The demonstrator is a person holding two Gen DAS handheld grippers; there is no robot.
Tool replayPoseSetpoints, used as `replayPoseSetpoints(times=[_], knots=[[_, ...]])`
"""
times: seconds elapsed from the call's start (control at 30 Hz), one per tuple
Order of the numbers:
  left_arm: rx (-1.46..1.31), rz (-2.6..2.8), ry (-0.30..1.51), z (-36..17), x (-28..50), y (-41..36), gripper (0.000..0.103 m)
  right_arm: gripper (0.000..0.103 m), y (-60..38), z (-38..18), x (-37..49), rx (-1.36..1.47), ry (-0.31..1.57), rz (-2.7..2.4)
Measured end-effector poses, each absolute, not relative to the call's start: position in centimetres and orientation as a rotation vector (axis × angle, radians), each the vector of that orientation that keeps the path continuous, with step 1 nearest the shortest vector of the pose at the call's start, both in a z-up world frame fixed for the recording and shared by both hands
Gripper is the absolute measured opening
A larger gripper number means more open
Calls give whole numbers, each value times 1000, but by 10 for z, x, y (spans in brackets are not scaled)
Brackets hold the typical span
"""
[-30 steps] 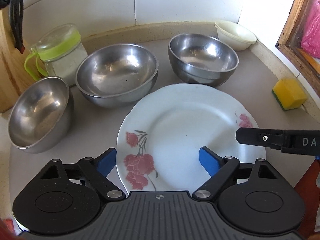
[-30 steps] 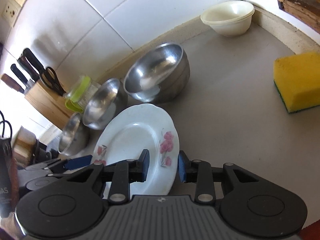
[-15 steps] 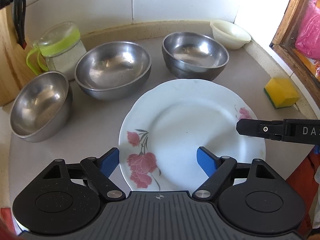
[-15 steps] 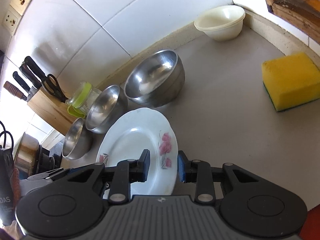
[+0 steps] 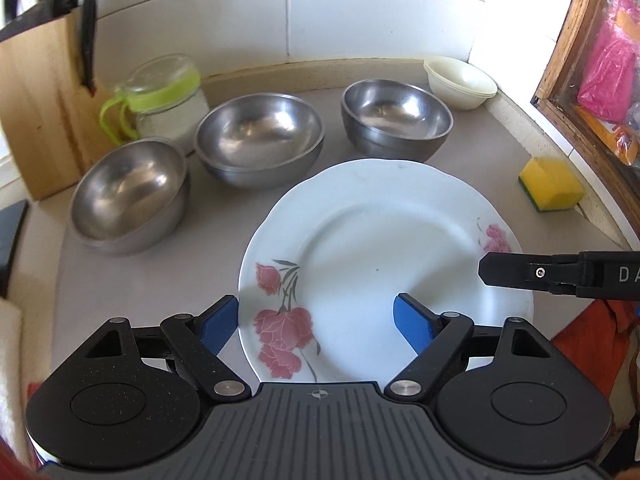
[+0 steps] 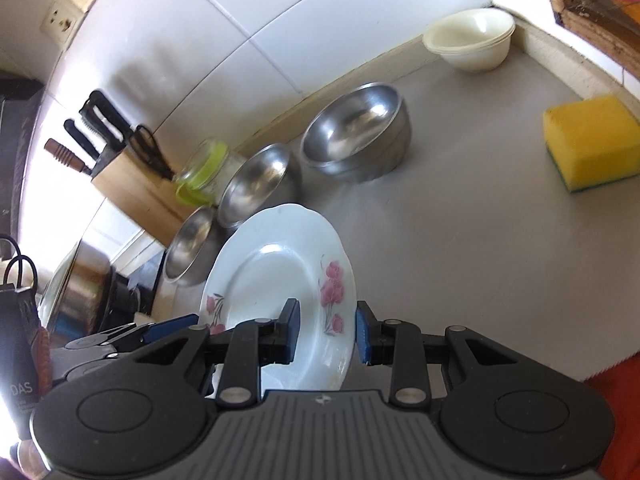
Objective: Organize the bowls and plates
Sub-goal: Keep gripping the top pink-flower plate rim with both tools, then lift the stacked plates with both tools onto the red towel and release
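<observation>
left wrist view: my left gripper (image 5: 316, 322) stands spread, straddling the near rim of the floral plate (image 5: 384, 264) without pinching it; three steel bowls (image 5: 260, 136) sit beyond. right wrist view: my right gripper (image 6: 326, 330) pinches the plate's (image 6: 276, 276) right rim, so the right hand carries it above the counter (image 6: 460, 240).

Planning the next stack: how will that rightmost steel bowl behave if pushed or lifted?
The rightmost steel bowl looks rigid and thin-walled, so probably light. Its rounded underside may rock or slide on the smooth counter. The polished rim could slip in a tool's pads.
</observation>
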State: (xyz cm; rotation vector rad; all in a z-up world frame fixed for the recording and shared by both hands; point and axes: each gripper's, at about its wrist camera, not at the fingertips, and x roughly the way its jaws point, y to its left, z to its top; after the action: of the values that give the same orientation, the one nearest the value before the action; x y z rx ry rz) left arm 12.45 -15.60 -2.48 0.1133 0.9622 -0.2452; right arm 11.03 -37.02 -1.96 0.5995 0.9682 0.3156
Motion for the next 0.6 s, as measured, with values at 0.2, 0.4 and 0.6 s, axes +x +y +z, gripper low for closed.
replayPoseSetpoints(times=[0.2,0.4,0.6], knots=[[90,-209,985,-28,101,-141,88,34,-355,-21,99,567,1003,374],[61,-165,1030,-36,82,-125,88,34,-339,-26,86,535,1061,423],[68,-148,1036,-37,65,-118,88,34,-327,-28,76,492,1084,443]])
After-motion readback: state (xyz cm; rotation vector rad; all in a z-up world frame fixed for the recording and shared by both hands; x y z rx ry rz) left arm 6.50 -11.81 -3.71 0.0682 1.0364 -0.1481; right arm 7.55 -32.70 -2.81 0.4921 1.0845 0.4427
